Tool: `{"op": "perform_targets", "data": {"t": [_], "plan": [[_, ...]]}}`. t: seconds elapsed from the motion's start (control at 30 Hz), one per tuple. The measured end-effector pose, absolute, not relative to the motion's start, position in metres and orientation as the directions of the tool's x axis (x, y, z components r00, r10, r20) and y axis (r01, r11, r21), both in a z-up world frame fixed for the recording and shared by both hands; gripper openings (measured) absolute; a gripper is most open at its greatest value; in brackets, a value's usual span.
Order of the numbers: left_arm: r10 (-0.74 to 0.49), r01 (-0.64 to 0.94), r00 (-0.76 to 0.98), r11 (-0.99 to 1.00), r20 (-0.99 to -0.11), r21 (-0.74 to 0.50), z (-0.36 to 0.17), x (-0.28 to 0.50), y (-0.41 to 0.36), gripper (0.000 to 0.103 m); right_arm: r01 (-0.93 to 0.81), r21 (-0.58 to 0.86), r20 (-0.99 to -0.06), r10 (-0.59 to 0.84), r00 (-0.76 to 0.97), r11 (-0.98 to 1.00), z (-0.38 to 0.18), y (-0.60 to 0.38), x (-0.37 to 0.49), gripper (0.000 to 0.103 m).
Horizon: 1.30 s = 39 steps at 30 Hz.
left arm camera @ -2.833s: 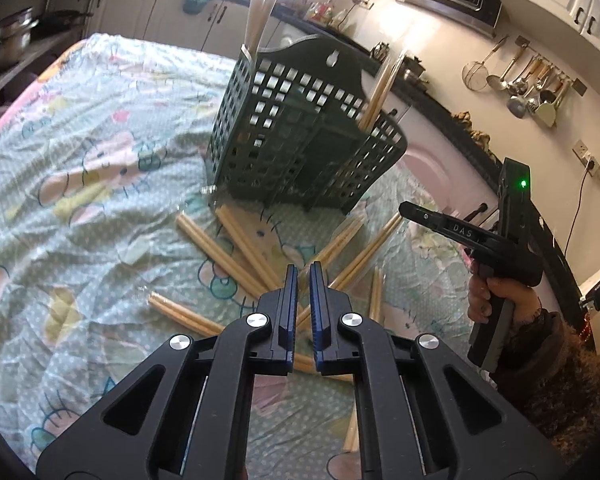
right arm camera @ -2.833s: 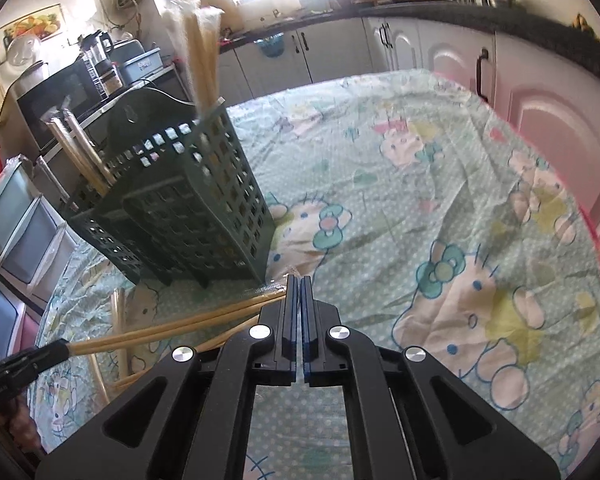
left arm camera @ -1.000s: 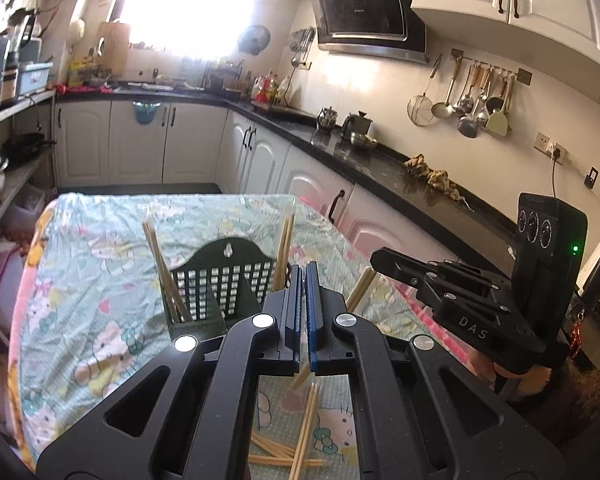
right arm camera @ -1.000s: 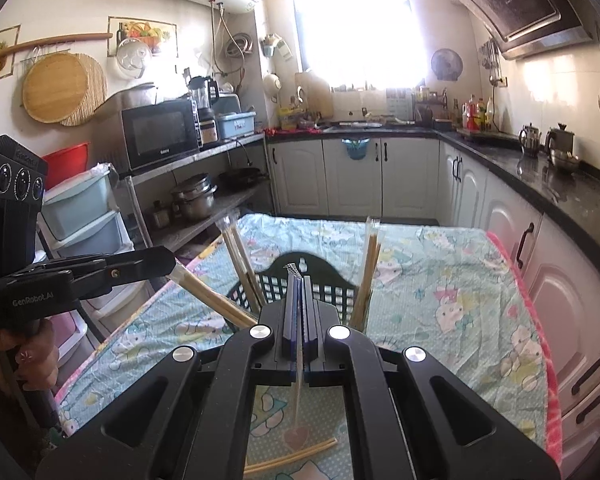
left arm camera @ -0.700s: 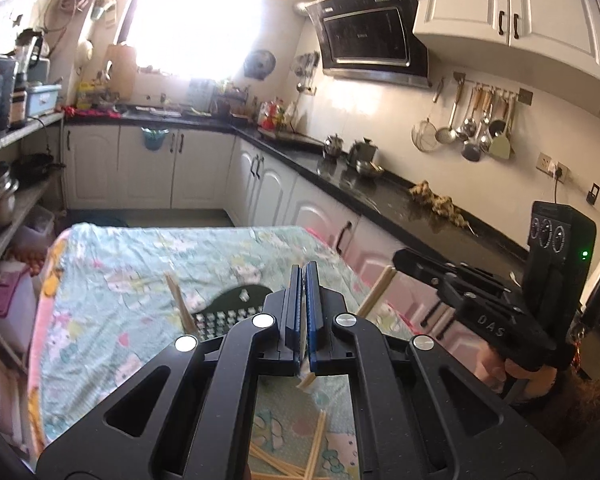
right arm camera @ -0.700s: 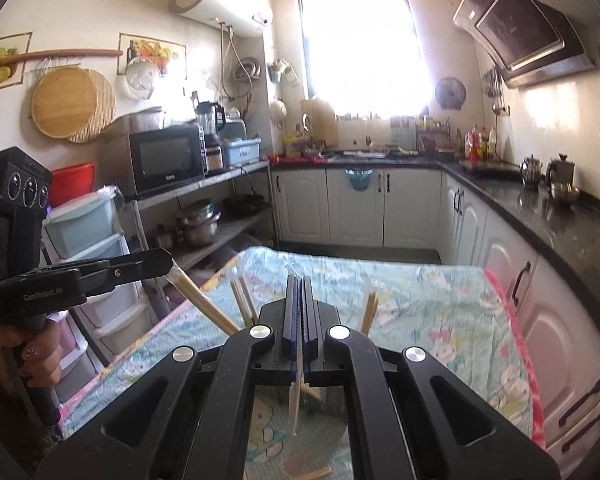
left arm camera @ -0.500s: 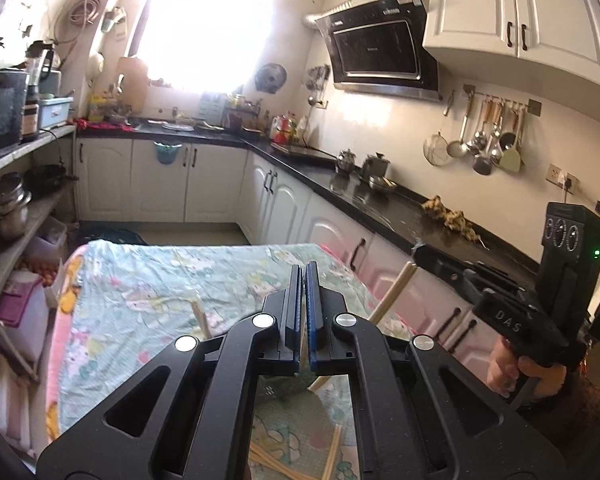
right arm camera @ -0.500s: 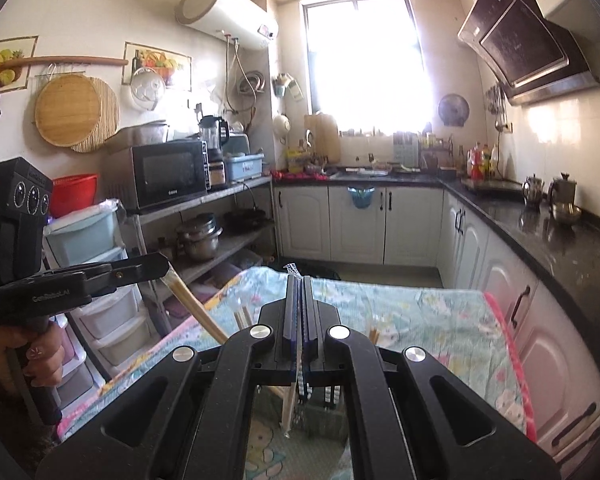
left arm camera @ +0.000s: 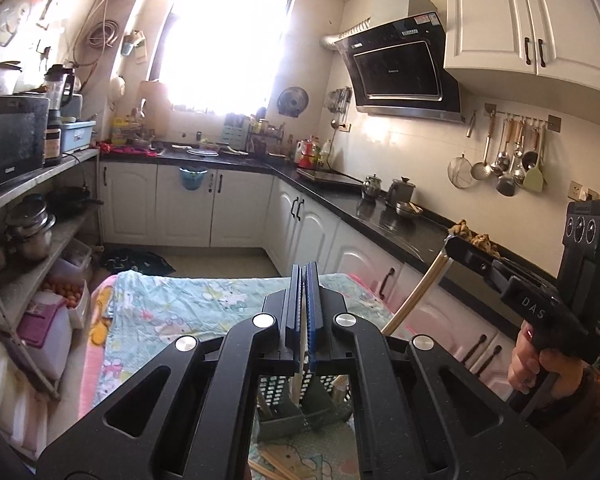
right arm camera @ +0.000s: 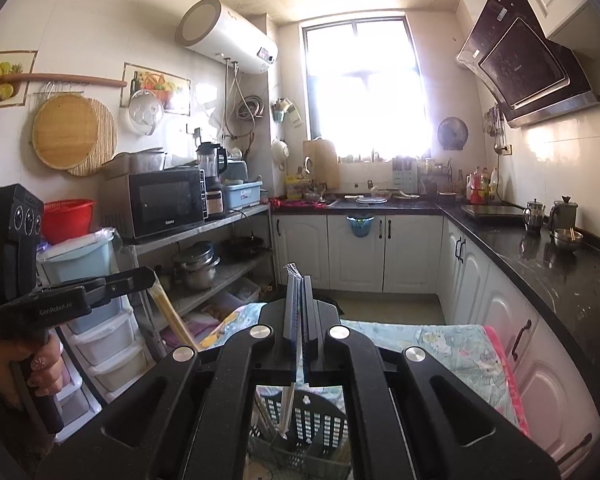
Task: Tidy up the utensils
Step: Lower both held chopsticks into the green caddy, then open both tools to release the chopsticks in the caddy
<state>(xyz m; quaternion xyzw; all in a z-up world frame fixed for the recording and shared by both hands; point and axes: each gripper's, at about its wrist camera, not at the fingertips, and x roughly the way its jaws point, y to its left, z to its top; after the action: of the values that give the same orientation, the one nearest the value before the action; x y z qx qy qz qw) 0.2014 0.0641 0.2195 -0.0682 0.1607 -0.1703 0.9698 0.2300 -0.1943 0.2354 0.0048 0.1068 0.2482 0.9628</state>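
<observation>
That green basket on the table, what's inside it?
The green basket holds a few chopsticks standing upright in its left part. Most of its inside is hidden behind the right gripper, so anything else in there cannot be seen.

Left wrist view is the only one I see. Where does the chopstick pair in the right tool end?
Observer: In the right wrist view, the right tool is shut on the right chopsticks; their lower end hangs at the green basket.
Operator: Are they wrapped?
Observer: Yes, a clear wrapper tip sticks up above the fingers.
Operator: And my left tool?
Observer: The left tool grips the left chopsticks, slanting down; the right tool hides their lower end.
</observation>
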Motion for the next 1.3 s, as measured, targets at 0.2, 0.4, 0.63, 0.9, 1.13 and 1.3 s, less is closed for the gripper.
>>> {"op": "perform_targets", "data": {"t": [0.2, 0.4, 0.63, 0.9, 1.13, 1.3], "plan": [[-0.329, 0.286, 0.902, 0.94, -0.28, -0.184, 0.218, 0.211, 0.069, 0.0, -0.47, 0.061, -0.209, 0.471, 0.857, 0.881, 0.238, -0.191, 0.245, 0.002], [-0.325, 0.275, 0.903, 0.94, -0.281, -0.201, 0.205, 0.219, 0.073, 0.0, -0.464, 0.053, -0.234, 0.463, 0.855, 0.884, 0.227, -0.182, 0.256, 0.002], [-0.309, 0.245, 0.903, 0.941, -0.3, -0.233, 0.186, 0.232, 0.076, 0.0, -0.448, 0.028, -0.278, 0.438, 0.855, 0.894, 0.197, -0.169, 0.267, 0.002], [-0.294, 0.23, 0.9, 0.947, -0.32, -0.224, 0.162, 0.242, 0.064, 0.0, -0.439, 0.028, -0.33, 0.423, 0.844, 0.898, 0.17, -0.158, 0.279, 0.002], [-0.308, 0.237, 0.883, 0.944, -0.355, -0.23, 0.139, 0.252, 0.055, 0.0, -0.423, 0.048, -0.361, 0.41, 0.837, 0.905, 0.149, -0.156, 0.288, 0.002], [-0.315, 0.236, 0.867, 0.942, -0.385, -0.239, 0.125, 0.257, 0.051, 0.0, -0.408, 0.055, -0.394, 0.395, 0.83, 0.912, 0.135, -0.156, 0.294, 0.003]]}}
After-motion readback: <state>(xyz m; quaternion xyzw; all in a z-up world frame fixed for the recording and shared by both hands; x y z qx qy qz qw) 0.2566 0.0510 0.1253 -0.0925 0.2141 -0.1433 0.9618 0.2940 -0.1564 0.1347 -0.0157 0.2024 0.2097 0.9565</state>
